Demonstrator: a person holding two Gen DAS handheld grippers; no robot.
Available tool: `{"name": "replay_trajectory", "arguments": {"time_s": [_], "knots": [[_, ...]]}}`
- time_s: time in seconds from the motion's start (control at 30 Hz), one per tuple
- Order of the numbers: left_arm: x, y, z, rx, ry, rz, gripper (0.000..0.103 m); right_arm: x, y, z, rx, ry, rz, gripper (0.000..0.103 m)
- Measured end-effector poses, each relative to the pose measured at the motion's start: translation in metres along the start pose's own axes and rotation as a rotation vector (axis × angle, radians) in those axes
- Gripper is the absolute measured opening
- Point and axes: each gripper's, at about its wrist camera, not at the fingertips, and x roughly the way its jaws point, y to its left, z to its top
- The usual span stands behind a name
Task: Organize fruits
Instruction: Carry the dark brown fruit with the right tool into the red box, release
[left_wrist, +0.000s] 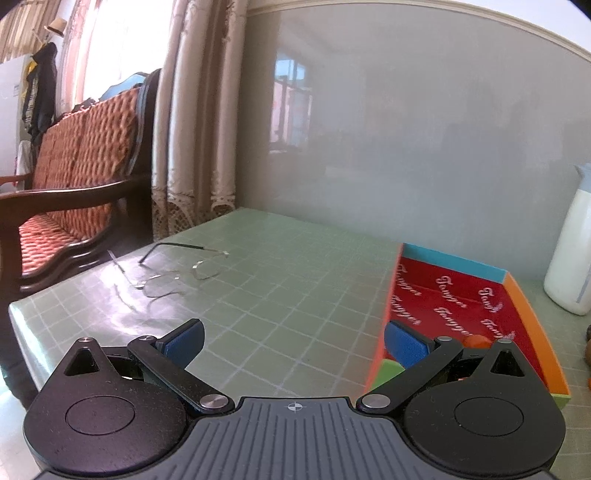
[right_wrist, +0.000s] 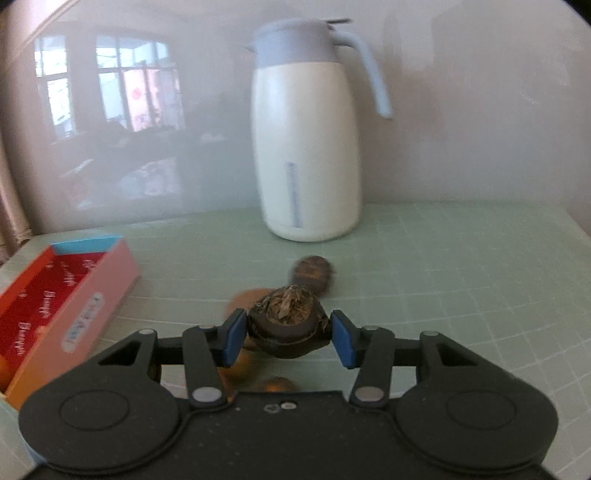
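Left wrist view: my left gripper (left_wrist: 293, 341) hangs above the green gridded desk (left_wrist: 280, 280), tilted slightly downward, its blue fingers (left_wrist: 184, 341) spread wide with nothing between them. The right finger overlaps the near left corner of the box (left_wrist: 517, 291), which sits at right of frame with its red printed floor open upward and one small orange fruit (left_wrist: 478, 339) lying near its near end. A pair of glasses (left_wrist: 173, 275) lies at left centre, close to the desk's left edge; the broad middle of the desk between glasses and box is bare. A white jug (left_wrist: 570, 258) stands at the far right.

Right wrist view: my right gripper (right_wrist: 288, 330) points down toward the desk, fingers (right_wrist: 232, 338) clenched on a dark brown round fruit (right_wrist: 288, 325), its dried calyx facing up toward the camera. It has no clear long axis. More fruit (right_wrist: 312, 275) lies blurred on the desk just beyond and below. The box is at lower left, the jug upright at upper centre, with open desk to the right.
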Motion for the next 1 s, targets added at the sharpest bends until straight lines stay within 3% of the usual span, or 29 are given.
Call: {"name": "replay_trajectory", "arguments": {"time_s": [0.67, 0.9, 1.0], "knots": [[0.003, 0.041, -0.001, -0.016, 0.016, 0.077, 0.103, -0.006, 0.147, -0.009, -0.166, -0.028, 0.293, 0.048], [0.002, 0.047, -0.002, -0.016, 0.023, 0.087, 0.103, -0.004, 0.186, -0.021, -0.224, -0.010, 0.344, 0.050], [0.001, 0.049, -0.002, -0.019, 0.023, 0.091, 0.103, -0.005, 0.191, -0.025, -0.234, -0.020, 0.348, 0.056]]}}
